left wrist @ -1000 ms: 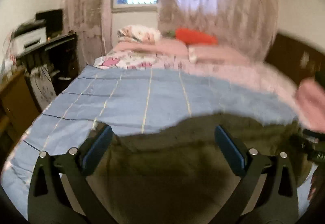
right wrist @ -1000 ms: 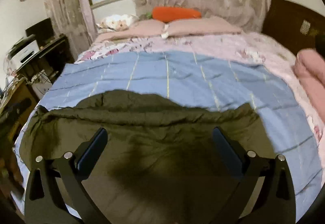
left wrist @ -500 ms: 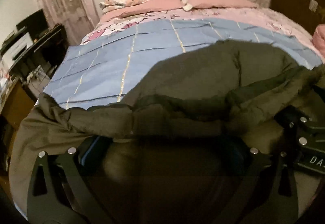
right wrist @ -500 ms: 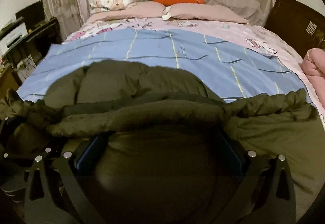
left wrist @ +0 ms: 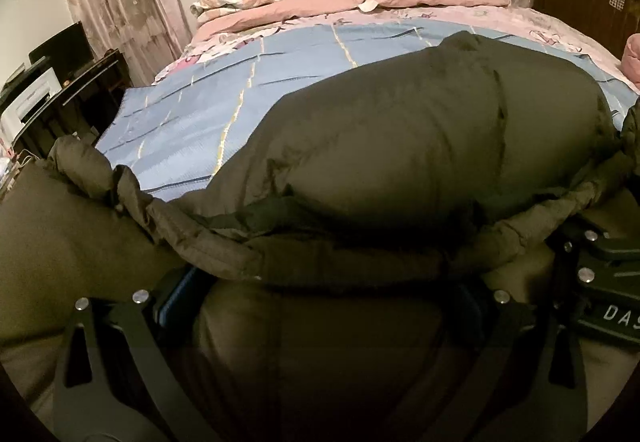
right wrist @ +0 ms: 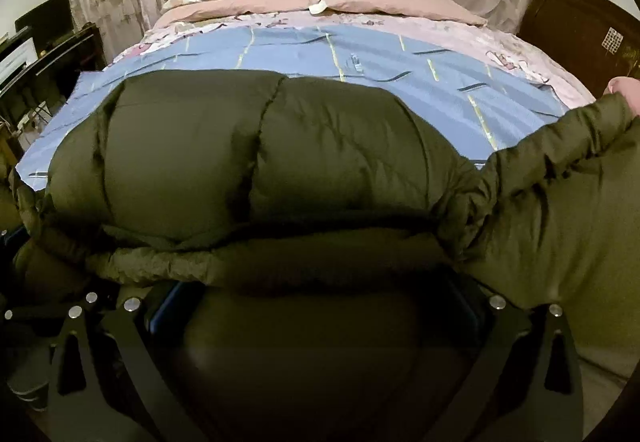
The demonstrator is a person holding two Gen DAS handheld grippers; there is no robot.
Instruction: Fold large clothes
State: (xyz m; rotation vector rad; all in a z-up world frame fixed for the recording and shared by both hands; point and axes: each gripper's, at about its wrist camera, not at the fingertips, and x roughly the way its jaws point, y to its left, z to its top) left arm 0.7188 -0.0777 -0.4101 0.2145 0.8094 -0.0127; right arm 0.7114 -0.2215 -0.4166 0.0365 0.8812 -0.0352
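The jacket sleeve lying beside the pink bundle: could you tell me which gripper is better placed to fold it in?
Right, probably. That sleeve lies just right of the right gripper, open at the jacket hem; the left gripper, also open, sits further left, with the right one between.

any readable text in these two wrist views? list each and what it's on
"DAS": white letters, cut off by the picture's edge, on the black body of the right gripper, seen in the left wrist view.
Pale square sticker on the dark wooden headboard: dot pattern only, too small to read.
Olive green puffer jacket and blue grid-lined bedspread: no text.
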